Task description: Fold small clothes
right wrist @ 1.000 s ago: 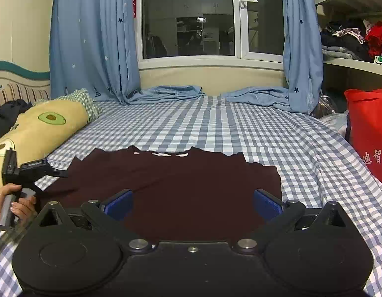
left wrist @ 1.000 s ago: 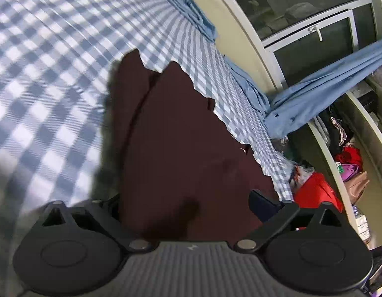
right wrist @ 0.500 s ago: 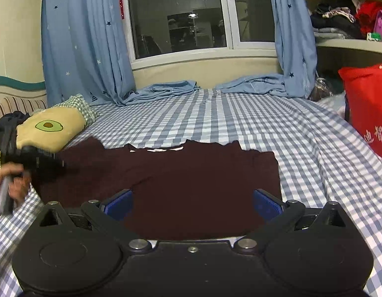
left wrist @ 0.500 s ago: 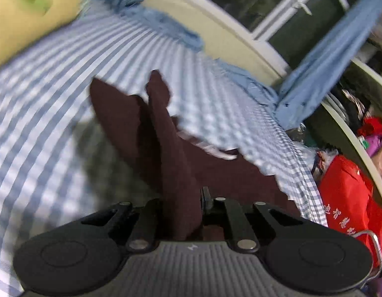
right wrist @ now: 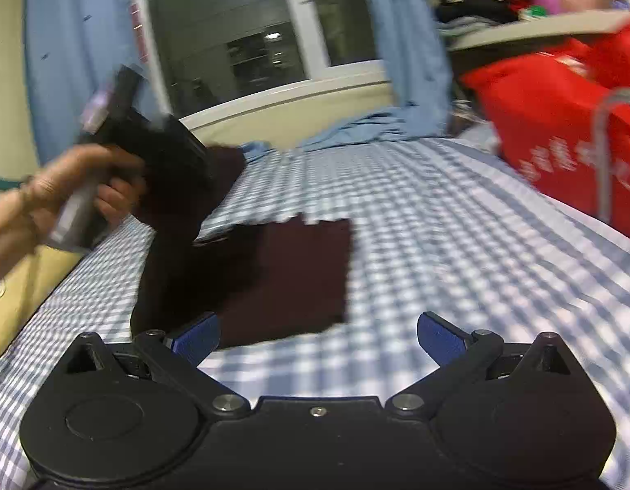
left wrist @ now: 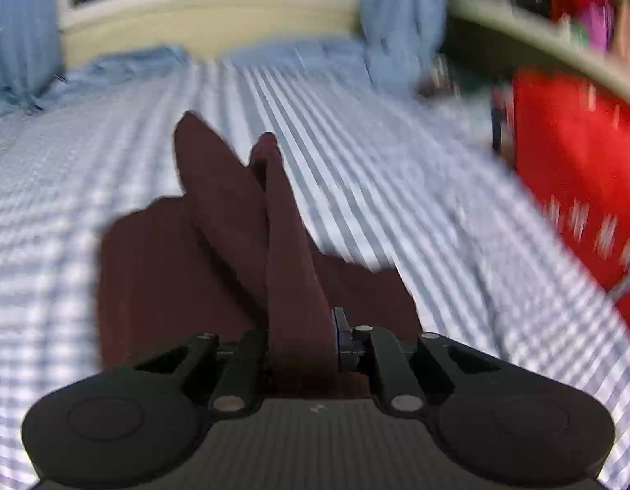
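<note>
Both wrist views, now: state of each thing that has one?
Dark maroon shirt: one side lifted off the bed and swung over, the rest flat.
Left tool: shut on the shirt fabric, held in a hand.
Right tool: open, holding nothing.
Blue-and-white checked bed sheet: spread flat.
Blue star curtains: drawn open.
Red bag: upright beside the bed.

Left gripper: fingers clamped together, raised in the person's left hand. Right gripper: fingers spread wide, holding nothing.
</note>
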`<action>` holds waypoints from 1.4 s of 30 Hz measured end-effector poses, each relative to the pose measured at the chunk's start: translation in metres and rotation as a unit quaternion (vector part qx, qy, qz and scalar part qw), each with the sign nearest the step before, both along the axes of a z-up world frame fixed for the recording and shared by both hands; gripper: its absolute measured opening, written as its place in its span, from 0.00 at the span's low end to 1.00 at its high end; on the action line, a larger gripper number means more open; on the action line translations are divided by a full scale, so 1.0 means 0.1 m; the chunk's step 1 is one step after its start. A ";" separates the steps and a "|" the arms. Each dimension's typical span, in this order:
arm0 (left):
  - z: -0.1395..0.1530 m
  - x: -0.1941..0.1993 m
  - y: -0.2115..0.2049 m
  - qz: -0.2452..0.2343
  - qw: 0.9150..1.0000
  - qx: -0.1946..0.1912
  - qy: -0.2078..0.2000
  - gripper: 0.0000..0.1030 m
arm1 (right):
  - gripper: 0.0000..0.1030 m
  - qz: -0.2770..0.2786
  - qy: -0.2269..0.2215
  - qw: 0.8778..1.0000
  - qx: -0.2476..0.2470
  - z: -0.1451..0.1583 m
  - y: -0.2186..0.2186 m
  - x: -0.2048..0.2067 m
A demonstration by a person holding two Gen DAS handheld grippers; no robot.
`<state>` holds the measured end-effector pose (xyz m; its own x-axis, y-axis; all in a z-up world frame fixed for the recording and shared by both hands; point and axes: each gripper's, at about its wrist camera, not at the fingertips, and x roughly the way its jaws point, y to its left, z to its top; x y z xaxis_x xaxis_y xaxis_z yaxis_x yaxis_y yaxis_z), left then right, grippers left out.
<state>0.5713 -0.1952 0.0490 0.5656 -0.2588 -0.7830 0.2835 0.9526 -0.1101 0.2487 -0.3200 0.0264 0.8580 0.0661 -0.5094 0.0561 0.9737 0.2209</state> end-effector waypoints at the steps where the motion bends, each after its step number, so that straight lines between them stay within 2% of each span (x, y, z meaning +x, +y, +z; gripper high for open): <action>1: -0.19 -0.01 -0.20 -0.012 0.999 0.023 0.018 0.11 | 1.00 -0.014 0.001 1.000 0.003 -0.01 -0.14 -0.08; 2: -0.36 -0.04 -0.34 -0.020 0.998 0.044 0.031 0.12 | 1.00 -0.024 0.000 1.000 0.005 -0.02 -0.24 -0.15; 4: -0.61 -0.11 -0.51 -0.032 0.995 0.089 0.025 0.17 | 1.00 -0.046 0.001 0.999 0.006 -0.04 -0.45 -0.30; 7: -0.67 -0.20 -0.59 -0.032 0.993 0.116 -0.001 0.37 | 1.00 -0.076 0.006 0.997 0.009 -0.10 -0.71 -0.46; 9: -0.56 -0.27 -0.55 -0.021 0.992 0.124 -0.026 0.75 | 1.00 -0.088 0.017 0.996 0.010 -0.16 -0.82 -0.52; 10: -0.46 -0.30 -0.48 -0.024 0.994 0.102 -0.040 0.80 | 1.00 -0.092 0.023 0.995 0.008 -0.19 -0.84 -0.53; 12: -0.21 -0.40 -0.29 -0.037 0.997 0.030 -0.063 0.81 | 1.00 -0.090 0.031 0.995 -0.004 -0.23 -0.82 -0.55; 14: 0.06 -0.50 -0.01 -0.047 0.996 -0.035 -0.074 0.84 | 1.00 -0.076 0.033 0.997 -0.009 -0.28 -0.79 -0.57; 16: 0.32 -0.59 0.29 -0.047 0.993 -0.063 -0.091 0.90 | 1.00 -0.062 0.054 0.997 -0.005 -0.34 -0.73 -0.51; 18: 0.52 -0.74 0.65 -0.044 0.991 -0.065 -0.109 0.99 | 0.99 -0.035 0.058 0.998 -0.012 -0.31 -0.60 -0.45; 20: 0.59 -0.93 0.99 -0.033 0.992 -0.025 -0.119 0.99 | 0.99 0.008 0.033 0.999 -0.021 -0.26 -0.47 -0.37; 23: 0.46 -1.21 1.45 -0.026 0.993 0.029 -0.116 0.99 | 0.98 0.084 -0.001 0.996 -0.024 -0.16 -0.34 -0.05; 26: 0.24 -1.55 1.85 -0.011 0.991 0.074 -0.115 0.99 | 0.91 0.203 -0.020 0.978 -0.046 -0.02 -0.19 0.48; 28: 0.09 -1.76 2.08 0.001 0.989 0.092 -0.113 0.99 | 0.86 0.273 -0.013 0.960 -0.065 0.06 -0.09 0.92; 30: -0.02 -1.96 2.26 0.012 0.989 0.098 -0.109 0.99 | 0.85 0.320 0.005 0.943 -0.090 0.11 0.05 1.33; 33: -0.10 -2.22 2.41 0.022 0.990 0.089 -0.105 0.99 | 0.85 0.345 0.041 0.930 -0.116 0.09 0.20 1.79; 36: -0.12 -2.32 2.43 0.017 0.990 0.089 -0.106 0.99 | 0.79 0.356 0.078 0.920 -0.146 0.03 0.36 2.08; 38: -0.14 -2.33 2.45 0.015 0.990 0.092 -0.105 0.99 | 0.63 0.365 0.099 0.915 -0.140 -0.03 0.41 2.19; 39: -0.12 -2.34 2.47 0.015 0.990 0.091 -0.106 0.99 | 0.52 0.366 0.108 0.915 -0.133 -0.06 0.39 2.21; 40: -0.14 -2.30 2.43 0.014 0.990 0.087 -0.107 0.99 | 0.38 0.367 0.126 0.914 -0.117 -0.12 0.37 2.24; 42: -0.11 -2.27 2.44 0.015 0.991 0.076 -0.106 0.99 | 0.33 0.354 0.144 0.918 -0.102 -0.18 0.36 2.21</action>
